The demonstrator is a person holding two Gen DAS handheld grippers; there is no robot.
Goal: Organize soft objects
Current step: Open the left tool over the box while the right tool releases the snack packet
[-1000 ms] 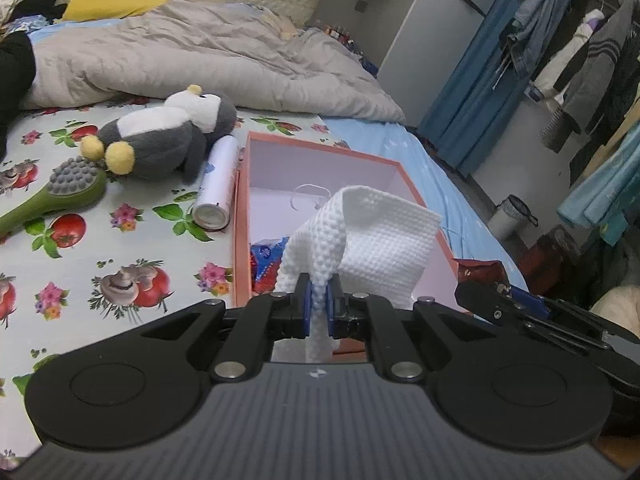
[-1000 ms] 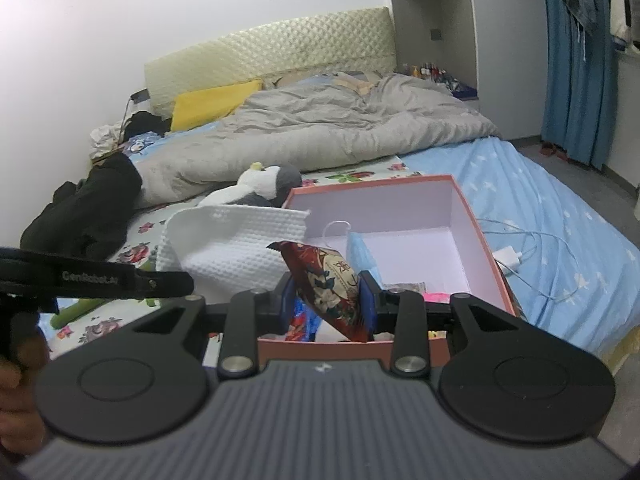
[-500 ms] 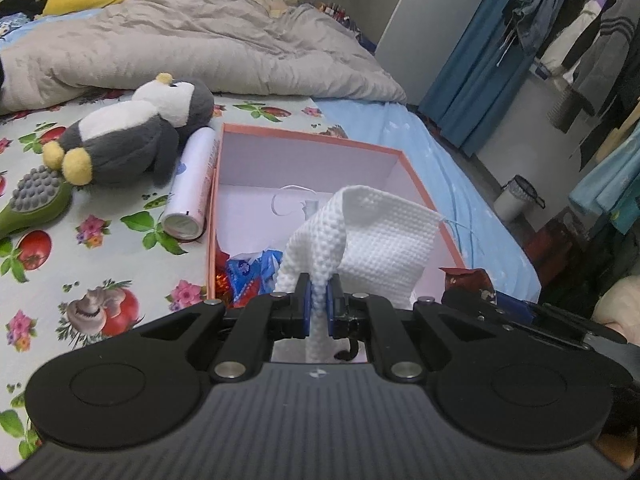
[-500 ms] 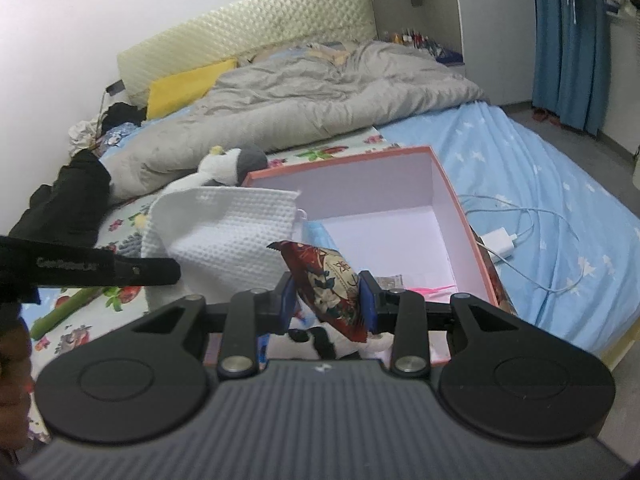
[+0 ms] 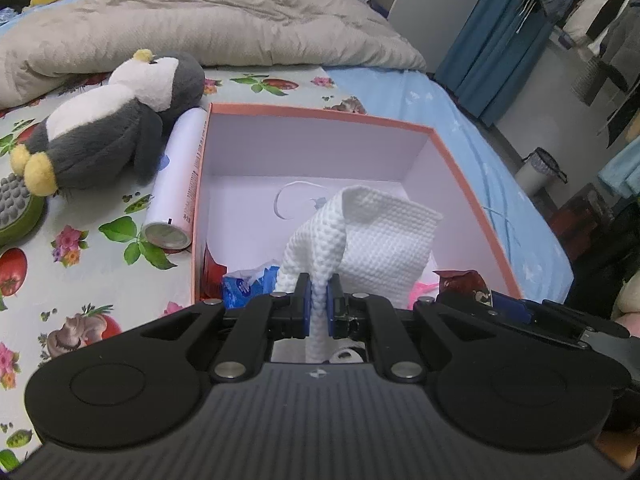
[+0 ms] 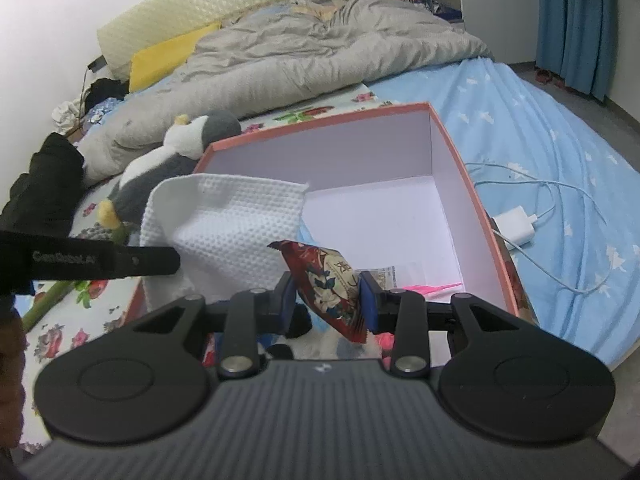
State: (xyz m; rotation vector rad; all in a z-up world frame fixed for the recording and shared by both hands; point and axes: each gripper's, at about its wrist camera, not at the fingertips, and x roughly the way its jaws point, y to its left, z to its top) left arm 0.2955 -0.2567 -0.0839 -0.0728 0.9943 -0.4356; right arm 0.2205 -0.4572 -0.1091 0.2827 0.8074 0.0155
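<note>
My left gripper is shut on a white waffle-textured cloth and holds it over the near end of an open pink box. The cloth also shows in the right wrist view. My right gripper is shut on a red printed snack packet, held above the box's near edge, right of the cloth. A grey and white penguin plush lies on the bed left of the box. Blue and red packets lie in the box's near corner.
A white spray can lies between the plush and the box. A green brush lies at the far left. A grey duvet covers the bed's far side. A white charger with its cable lies right of the box.
Both grippers have moved forward and lower over the box, still holding the cloth and the packet. The box now fills more of both views.
</note>
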